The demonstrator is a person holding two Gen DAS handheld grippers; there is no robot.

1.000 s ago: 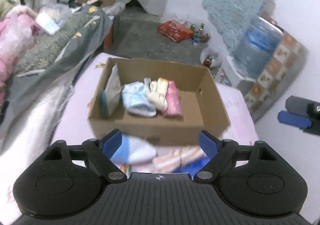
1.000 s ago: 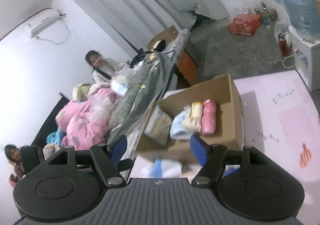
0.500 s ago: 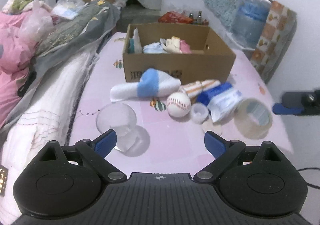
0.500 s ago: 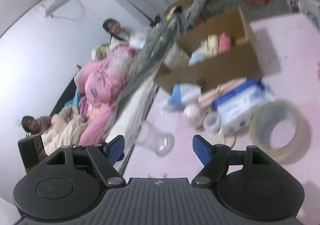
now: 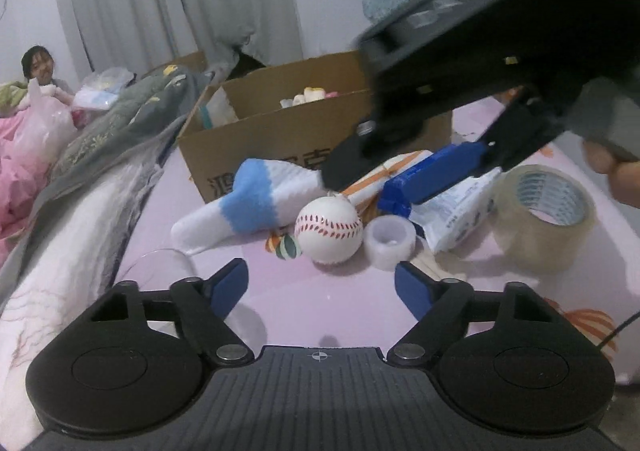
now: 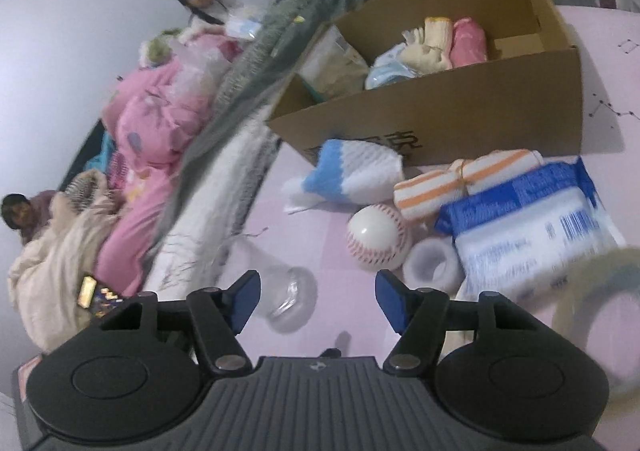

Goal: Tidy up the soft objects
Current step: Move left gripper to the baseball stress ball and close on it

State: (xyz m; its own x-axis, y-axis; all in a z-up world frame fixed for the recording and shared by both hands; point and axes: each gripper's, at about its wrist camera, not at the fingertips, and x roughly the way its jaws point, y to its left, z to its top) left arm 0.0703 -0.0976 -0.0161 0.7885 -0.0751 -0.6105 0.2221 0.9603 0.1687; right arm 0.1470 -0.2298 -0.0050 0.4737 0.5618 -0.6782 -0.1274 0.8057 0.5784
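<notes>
Both grippers, left and right, empty, jaws just narrowing yet apart, above ball; sock beside box.

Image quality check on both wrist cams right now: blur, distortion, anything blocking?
Left wrist: baseball and sock fairly sharp; the right gripper looms dark and smeared across the upper right, covering part of the cardboard box. Right wrist: motion blur, worst on the tape roll and wipes pack; fisheye bends the edges.
</notes>
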